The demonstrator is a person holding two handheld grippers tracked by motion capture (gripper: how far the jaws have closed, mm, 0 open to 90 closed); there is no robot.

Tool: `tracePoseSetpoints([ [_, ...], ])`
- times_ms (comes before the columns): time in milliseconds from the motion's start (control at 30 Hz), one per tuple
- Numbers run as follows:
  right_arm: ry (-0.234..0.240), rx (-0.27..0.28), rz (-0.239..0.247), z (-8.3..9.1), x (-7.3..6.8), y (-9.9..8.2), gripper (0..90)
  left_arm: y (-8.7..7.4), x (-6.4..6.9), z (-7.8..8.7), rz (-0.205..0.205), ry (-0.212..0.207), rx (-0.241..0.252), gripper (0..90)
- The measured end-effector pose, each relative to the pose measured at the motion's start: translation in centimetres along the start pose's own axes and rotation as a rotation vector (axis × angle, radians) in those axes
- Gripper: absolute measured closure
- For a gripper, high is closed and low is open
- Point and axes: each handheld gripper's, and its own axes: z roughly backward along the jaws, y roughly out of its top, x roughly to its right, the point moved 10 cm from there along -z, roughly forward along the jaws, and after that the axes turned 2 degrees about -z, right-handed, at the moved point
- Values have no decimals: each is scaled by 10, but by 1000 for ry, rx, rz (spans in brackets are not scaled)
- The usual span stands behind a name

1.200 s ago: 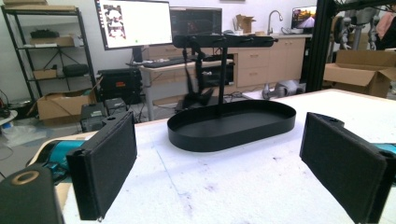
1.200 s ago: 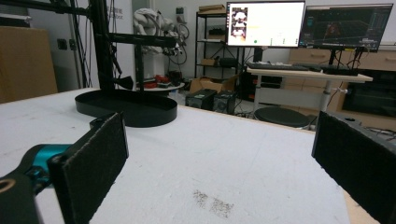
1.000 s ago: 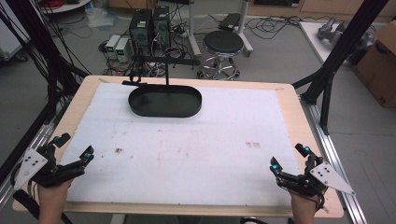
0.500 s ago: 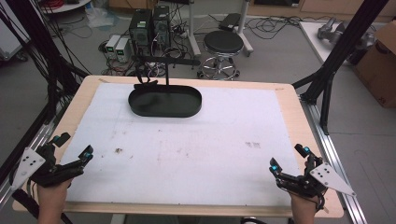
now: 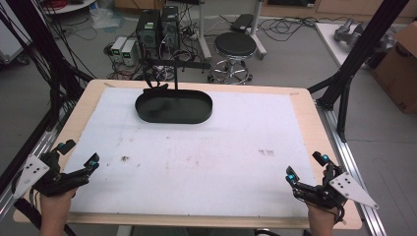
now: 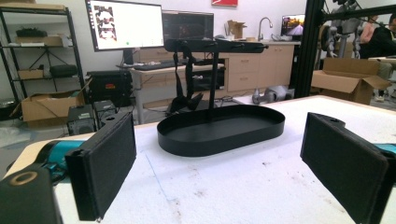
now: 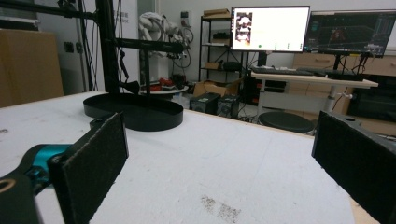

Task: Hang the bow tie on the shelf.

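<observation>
**Worktop inventory: two hand-held grippers at rest, black tray stand at the far edge**

1. Left hand-held gripper (image 5: 78, 154). Sits at the near left corner of the worktop (image 5: 246, 147), held in a hand (image 5: 54, 209) that comes in over the near edge. Jaws stand wide apart with nothing between them. Its own view looks straight across the white surface at the tray, which suggests a ready aim toward it.

2. Right hand-held gripper (image 5: 307, 167). Sits at the near right corner, mirror to the left one. Jaws likewise spread, empty. The pads (image 7: 95, 161) frame bare worktop, with the tray off toward the far left of that view.

3. Black oval tray (image 5: 174, 106). Lies flat near the far edge, left of centre, well apart from both grippers. A thin post (image 6: 213, 84) rises from it and carries a horizontal bar (image 6: 215, 45) from which dark straps (image 6: 187, 84) hang; the low rim likely serves to catch what comes off the bar.

4. White mat covering the worktop. Scuffed and speckled mid-surface; otherwise bare between grippers and tray.

Judgement: both grippers appear parked at a start position, open in readiness, with the tray stand the nearest candidate for work.
</observation>
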Motion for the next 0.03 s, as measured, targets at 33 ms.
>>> tracePoseSetpoints([
  [33,-2,3,-4,1,1,1,27,1,0,0,1,-2,1,107],
])
